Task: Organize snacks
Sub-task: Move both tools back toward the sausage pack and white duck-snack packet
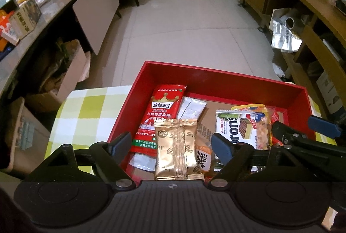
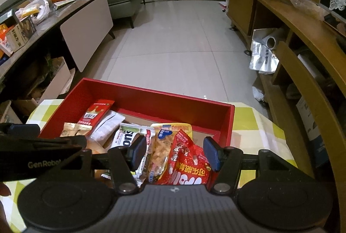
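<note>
Several snack packets lie in the red box (image 1: 218, 79) on the checked cloth (image 1: 86, 107). Left gripper (image 1: 173, 144) stands wide above a gold sachet (image 1: 176, 148), pads clear of it. Right gripper (image 2: 173, 153) flanks a red crinkled packet (image 2: 186, 163); whether its pads press the packet cannot be told.

Assorted snack packets (image 1: 176, 146) loosely heaped inside open red box (image 1: 216, 79)
</note>
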